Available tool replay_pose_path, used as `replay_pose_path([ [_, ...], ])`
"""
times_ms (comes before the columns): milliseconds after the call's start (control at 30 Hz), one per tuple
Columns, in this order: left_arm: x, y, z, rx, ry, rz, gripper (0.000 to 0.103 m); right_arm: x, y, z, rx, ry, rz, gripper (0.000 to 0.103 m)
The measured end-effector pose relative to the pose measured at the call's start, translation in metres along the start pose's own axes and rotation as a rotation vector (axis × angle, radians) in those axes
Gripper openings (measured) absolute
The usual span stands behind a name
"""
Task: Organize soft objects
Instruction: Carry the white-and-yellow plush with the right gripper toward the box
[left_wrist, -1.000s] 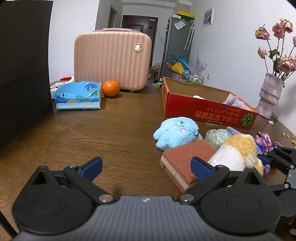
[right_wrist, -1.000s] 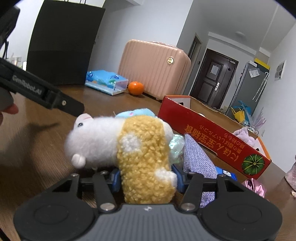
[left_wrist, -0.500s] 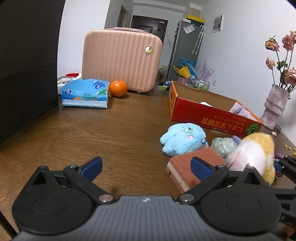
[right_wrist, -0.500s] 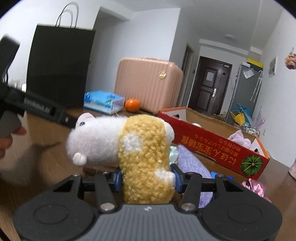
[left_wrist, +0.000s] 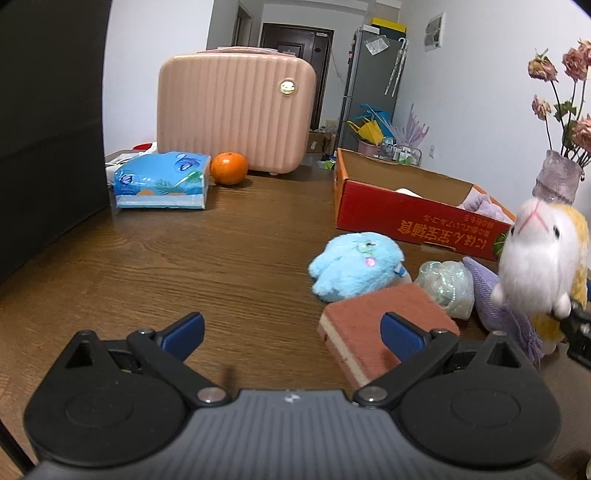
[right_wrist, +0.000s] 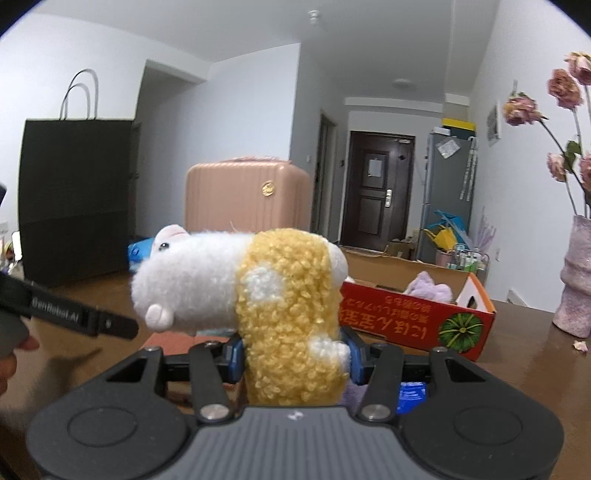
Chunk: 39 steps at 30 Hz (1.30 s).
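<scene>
My right gripper (right_wrist: 293, 356) is shut on a white and yellow plush toy (right_wrist: 258, 291) and holds it in the air above the table. The toy also shows at the right edge of the left wrist view (left_wrist: 539, 266). A red cardboard box (right_wrist: 417, 317) with a purple soft item (right_wrist: 430, 288) inside lies behind it. My left gripper (left_wrist: 291, 330) is open and empty, low over the wooden table (left_wrist: 147, 266). In front of it lie a pink sponge (left_wrist: 384, 328), a blue plush (left_wrist: 356, 264), a pale green bundle (left_wrist: 448, 282) and a purple cloth (left_wrist: 495, 299).
A pink suitcase (left_wrist: 236, 110), an orange (left_wrist: 229, 168) and a blue tissue pack (left_wrist: 162, 181) stand at the back of the table. A black paper bag (left_wrist: 48, 122) stands on the left. A vase of dried flowers (right_wrist: 578, 284) stands at the right.
My right gripper has lifted the white and yellow plush toy higher off the table, toward the red box. The left gripper has shifted slightly and stays open.
</scene>
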<state>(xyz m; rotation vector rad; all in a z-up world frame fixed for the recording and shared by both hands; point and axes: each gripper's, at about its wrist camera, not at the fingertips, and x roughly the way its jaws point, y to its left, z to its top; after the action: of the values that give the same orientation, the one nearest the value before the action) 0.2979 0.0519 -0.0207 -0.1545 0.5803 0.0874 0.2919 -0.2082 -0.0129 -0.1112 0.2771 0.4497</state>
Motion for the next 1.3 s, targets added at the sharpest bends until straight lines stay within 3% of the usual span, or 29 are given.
replay_pose_path([
  [700, 0.026, -0.079, 0.01, 0.02, 0.101, 0.005, 0.103, -0.01, -0.062, 0.006, 0.197, -0.041, -0.127, 0.051],
  [1033, 0.04, -0.107, 0.011, -0.024, 0.127, 0.097, 0.103, -0.019, -0.076, 0.004, 0.227, -0.045, -0.154, 0.051],
  [1300, 0.05, -0.122, 0.006, -0.016, 0.116, 0.226, 0.103, -0.018, -0.08, 0.003, 0.243, -0.038, -0.157, 0.051],
])
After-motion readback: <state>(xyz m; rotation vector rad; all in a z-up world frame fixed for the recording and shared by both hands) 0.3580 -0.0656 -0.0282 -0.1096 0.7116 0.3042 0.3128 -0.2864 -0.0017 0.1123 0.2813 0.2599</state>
